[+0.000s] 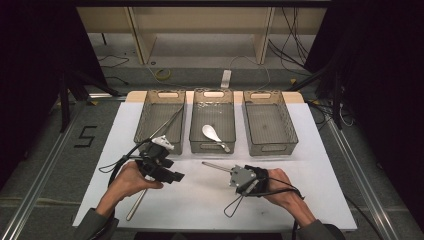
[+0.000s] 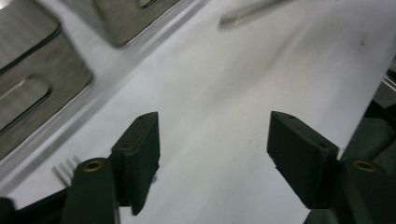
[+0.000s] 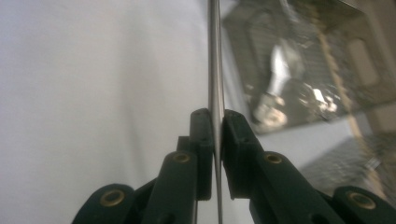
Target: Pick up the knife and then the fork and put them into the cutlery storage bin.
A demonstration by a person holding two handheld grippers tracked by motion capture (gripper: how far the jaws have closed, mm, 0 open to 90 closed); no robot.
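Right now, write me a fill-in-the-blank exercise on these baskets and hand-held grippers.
1. The white spoon lies in the ____ of the three baskets.
2. The right hand-held gripper is shut on a thin metal ____.
3. The left hand-held gripper has its jaws ____, with nothing between them.
4. The right basket holds ____.

Missing words: middle; rod; open; nothing
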